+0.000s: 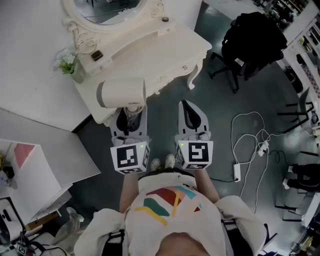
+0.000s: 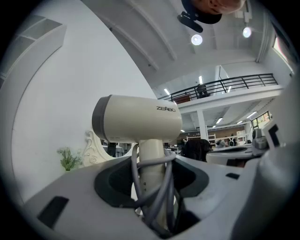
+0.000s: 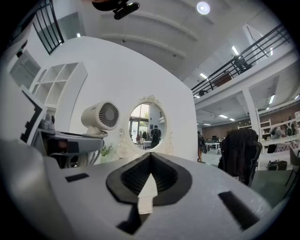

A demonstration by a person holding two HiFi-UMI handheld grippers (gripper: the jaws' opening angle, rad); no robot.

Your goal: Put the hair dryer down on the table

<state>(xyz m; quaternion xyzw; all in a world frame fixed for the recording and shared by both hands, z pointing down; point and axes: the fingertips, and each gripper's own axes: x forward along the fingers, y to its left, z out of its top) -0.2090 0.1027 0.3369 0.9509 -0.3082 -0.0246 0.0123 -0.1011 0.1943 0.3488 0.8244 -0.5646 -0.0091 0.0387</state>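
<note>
You stood in a large open workspace, not a home: mezzanine railing (image 2: 220, 85), ceiling lights (image 2: 197, 39), office chair (image 1: 252, 37), power strip (image 1: 237, 172) on grey floor (image 1: 215, 105). An ornate vanity (image 1: 165, 50) with mirror (image 3: 145, 124) sat against a white partition (image 3: 180, 103).

The dryer (image 2: 136, 119) has a smooth, matt cream plastic shell with a duller grey band at its back, and its cord (image 2: 134, 173) looks like smooth grey rubber. The left gripper (image 2: 152, 168) and right gripper (image 3: 149, 157) are matt pale grey plastic, and the right one's pads (image 3: 133, 178) are black and finely ribbed. The carved table (image 1: 165, 55) is painted cream with a slight sheen, the mirror (image 1: 107, 10) is glass, the floor (image 1: 235, 110) is smooth dark grey, and the chair (image 1: 255, 37) is covered in black cloth.
</note>
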